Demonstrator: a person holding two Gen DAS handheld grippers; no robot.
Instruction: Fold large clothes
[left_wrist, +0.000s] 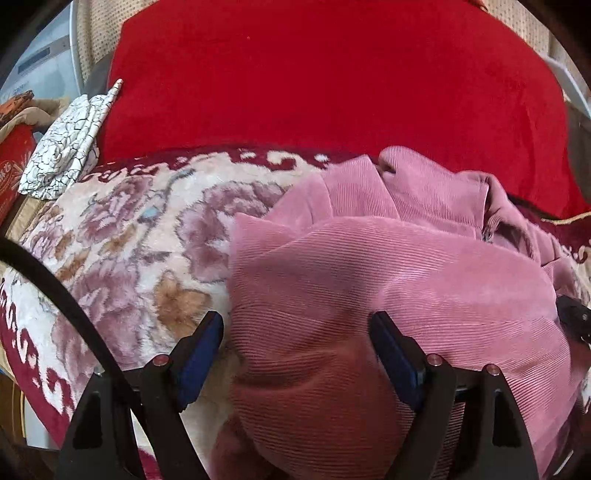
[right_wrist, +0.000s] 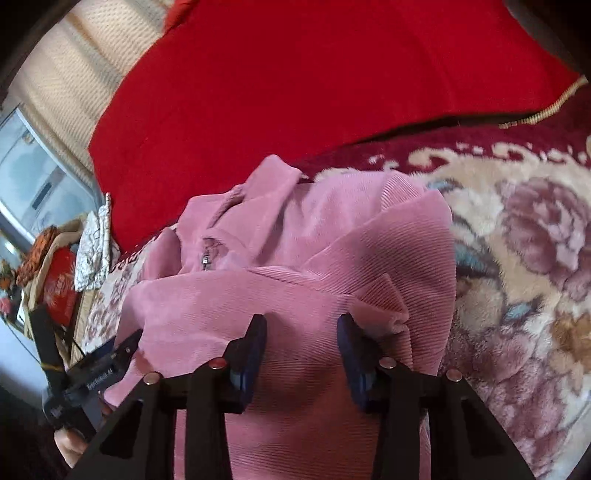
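A pink corduroy jacket (left_wrist: 369, 266) lies partly folded on a floral blanket (left_wrist: 122, 236). It also shows in the right wrist view (right_wrist: 288, 258), collar and zipper pull toward the far side. My left gripper (left_wrist: 297, 325) is open, its jaws astride the jacket's near left fold, holding nothing. My right gripper (right_wrist: 301, 328) is open just above the jacket's near right part, with a small folded flap (right_wrist: 380, 299) beside its right finger. The left gripper also shows at the left edge of the right wrist view (right_wrist: 92, 373), with a fingertip of the person's hand below it.
A large red pillow (left_wrist: 325, 74) lies behind the jacket, also in the right wrist view (right_wrist: 314, 74). A white crackle-patterned cloth (left_wrist: 66, 147) sits at the blanket's left edge. Red bags and clutter (right_wrist: 51, 280) stand beyond it. A black cable (left_wrist: 62, 295) crosses the left side.
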